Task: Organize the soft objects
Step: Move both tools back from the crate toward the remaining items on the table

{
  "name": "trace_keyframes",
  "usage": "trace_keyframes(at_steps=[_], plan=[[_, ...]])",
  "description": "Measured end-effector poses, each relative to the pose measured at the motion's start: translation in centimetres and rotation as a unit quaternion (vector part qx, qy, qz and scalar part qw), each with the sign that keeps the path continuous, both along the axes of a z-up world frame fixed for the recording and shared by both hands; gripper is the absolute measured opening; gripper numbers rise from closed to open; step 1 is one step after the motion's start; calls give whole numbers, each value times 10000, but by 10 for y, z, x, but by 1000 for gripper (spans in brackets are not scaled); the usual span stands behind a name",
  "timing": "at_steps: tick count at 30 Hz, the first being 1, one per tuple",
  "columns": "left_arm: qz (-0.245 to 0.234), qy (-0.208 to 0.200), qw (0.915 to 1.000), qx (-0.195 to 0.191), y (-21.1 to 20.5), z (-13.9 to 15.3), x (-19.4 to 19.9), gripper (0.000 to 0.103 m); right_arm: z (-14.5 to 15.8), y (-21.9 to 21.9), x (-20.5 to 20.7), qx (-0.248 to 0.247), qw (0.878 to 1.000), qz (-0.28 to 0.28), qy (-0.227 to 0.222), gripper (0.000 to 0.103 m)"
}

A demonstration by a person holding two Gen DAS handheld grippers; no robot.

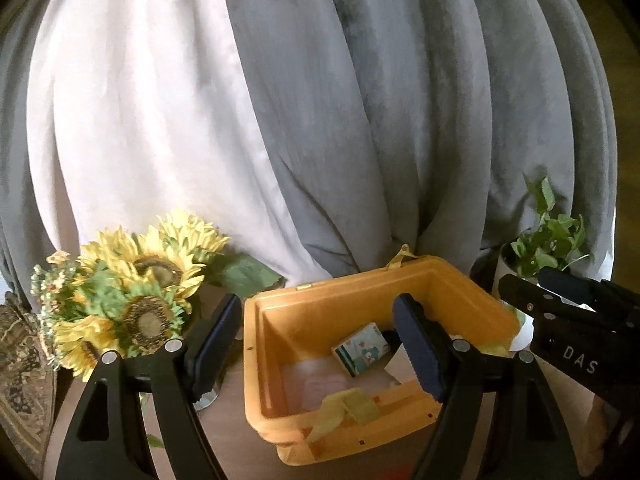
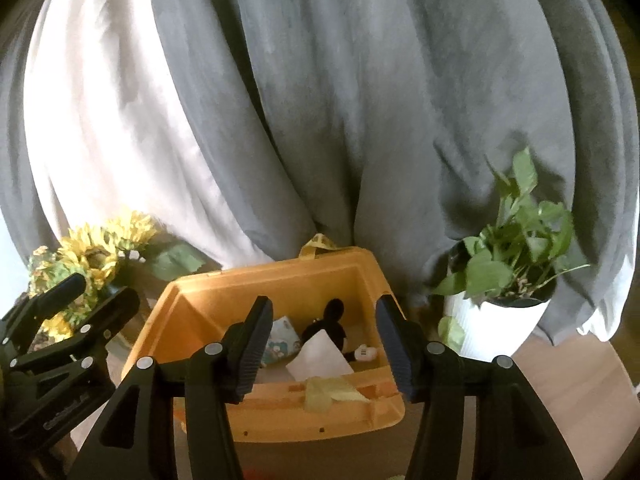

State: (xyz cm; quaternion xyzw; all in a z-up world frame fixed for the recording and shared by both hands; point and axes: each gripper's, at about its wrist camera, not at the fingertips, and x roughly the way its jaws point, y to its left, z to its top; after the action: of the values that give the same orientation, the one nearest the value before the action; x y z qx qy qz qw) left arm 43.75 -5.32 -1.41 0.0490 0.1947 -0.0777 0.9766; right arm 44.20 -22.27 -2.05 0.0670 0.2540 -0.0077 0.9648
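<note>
An orange plastic bin [image 1: 304, 308] [image 2: 280, 280] stands on the table in front of both grippers. Inside lie a small patterned cushion [image 1: 362, 348] [image 2: 282, 340], a black mouse plush with a white glove [image 2: 334, 326] and a white cloth [image 2: 320, 356]. A yellow strap [image 1: 344, 406] [image 2: 328, 390] hangs over the near rim. My left gripper [image 1: 320, 348] is open and empty, above the bin's near left part. My right gripper [image 2: 320, 352] is open and empty over the bin's near rim; it shows at the right of the left wrist view [image 1: 560, 312].
A bunch of sunflowers [image 1: 132, 296] [image 2: 92, 256] stands left of the bin. A potted green plant in a white pot [image 2: 500, 300] [image 1: 548, 240] stands to its right. Grey and white curtains [image 1: 320, 100] hang close behind. The left gripper shows at the left of the right wrist view [image 2: 72, 320].
</note>
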Motion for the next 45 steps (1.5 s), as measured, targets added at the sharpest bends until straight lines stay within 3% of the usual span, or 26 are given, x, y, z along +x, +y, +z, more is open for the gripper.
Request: trace_keyframes(at_steps=[27, 45], plan=[[-65, -129, 9999, 1, 2, 16, -103, 81, 24, -7, -102, -40, 9996, -168, -210, 59], [-485, 131, 9987, -28, 19, -12, -152, 83, 6, 10, -168, -88, 9984, -560, -36, 64]])
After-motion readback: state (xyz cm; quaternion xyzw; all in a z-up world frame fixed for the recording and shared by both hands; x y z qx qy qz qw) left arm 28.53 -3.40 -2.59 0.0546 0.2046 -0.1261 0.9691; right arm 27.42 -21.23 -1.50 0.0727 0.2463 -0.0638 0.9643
